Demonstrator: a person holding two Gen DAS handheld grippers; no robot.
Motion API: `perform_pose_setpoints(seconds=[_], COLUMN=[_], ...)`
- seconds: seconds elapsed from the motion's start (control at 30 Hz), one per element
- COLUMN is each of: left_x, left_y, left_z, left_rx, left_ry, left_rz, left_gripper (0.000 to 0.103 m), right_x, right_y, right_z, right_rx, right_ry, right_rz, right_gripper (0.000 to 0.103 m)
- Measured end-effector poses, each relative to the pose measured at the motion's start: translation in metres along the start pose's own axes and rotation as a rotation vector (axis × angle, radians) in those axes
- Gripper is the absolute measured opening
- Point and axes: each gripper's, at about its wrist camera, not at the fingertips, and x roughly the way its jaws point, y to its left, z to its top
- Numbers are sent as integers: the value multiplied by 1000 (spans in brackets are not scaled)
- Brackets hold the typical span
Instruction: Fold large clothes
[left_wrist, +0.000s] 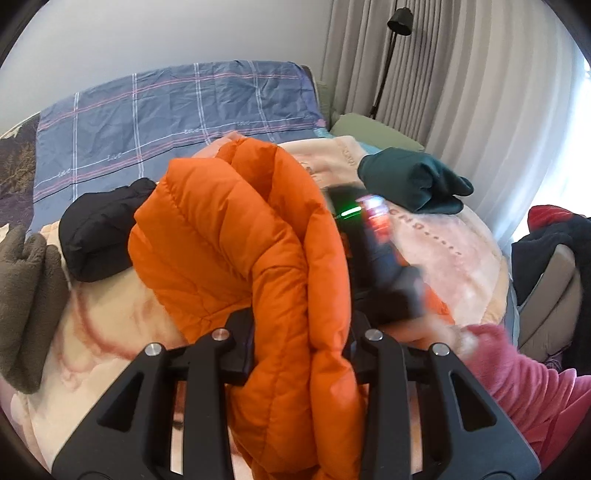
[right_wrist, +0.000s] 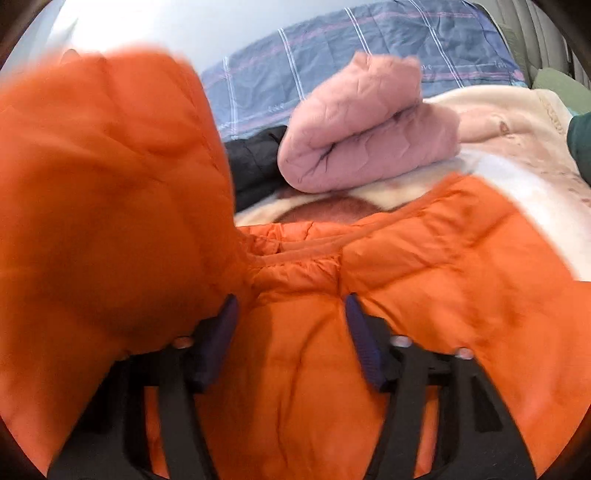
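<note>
Bedroom, cream blanket (left_wrist: 110, 314) spread as folding surface; black bundle (left_wrist: 99, 240) at nine o'clock, teal one (left_wrist: 410, 181) at two, presumably finished and parked aside. Left gripper (left_wrist: 301, 354) clamped on thick orange down jacket (left_wrist: 236, 236), raised to carry a fold over. Right gripper (right_wrist: 291, 339) straddling jacket near collar, contact unclear. Blanket lettering illegible.

Right gripper (right_wrist: 290, 334) straddles the puffy orange quilted jacket (right_wrist: 424, 258), one fold billowing at nine o'clock; folded pink padded garment (right_wrist: 365, 129) at twelve.
</note>
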Motion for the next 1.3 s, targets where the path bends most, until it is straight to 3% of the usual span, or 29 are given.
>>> perform_pose_setpoints(seconds=[0.03,0.1,0.17,0.27,0.37,0.5,0.57,0.63,0.73,0.83,0.97,1.07,1.13,1.3], left_x=[0,-1,0,7,24,28,27,31,40,59,96,119,128,134], left_y=[1,-1,-6,-16,-26,-34,-42,-56,-70,-87,-117,-132,-137,-138], left_z=[0,-1,0,4,8,15,16,17,20,23,19,11,3,-7], left_rx=[-5,-6,-2,10,37,25,59,110,147,178,214,223,223,172], left_ry=[3,1,-4,1,25,19,19,27,38,59,114,138,138,113], left_rz=[4,3,-3,-9,41,15,27,50,44,13,-70,-137,-176,-262], left_gripper=[33,33,33,33,33,33,34,36,39,43,60,65,67,71], right_x=[-10,-17,-8,19,31,8,-19,-63,-115,-143,-162,-171,-175,-180], right_y=[1,2,3,2,2,-10,-18,-29,-56,-87,-114,-123,-124,-123], right_z=[-4,-19,-32,-46,-43,-42,-44,-49,-66,-80,-91,-92,-92,-90], right_rx=[-21,-30,-4,39,49,104,105,92,135,225,306,331,327,323], right_ry=[14,74,121,113,123,134,93,-10,-112,-156,-191,-204,-205,-195], right_rz=[30,101,158,164,186,179,133,76,98,95,67,82,103,126], right_gripper=[32,25,25,25,23,22,23,25,25,26,26,32,43,55])
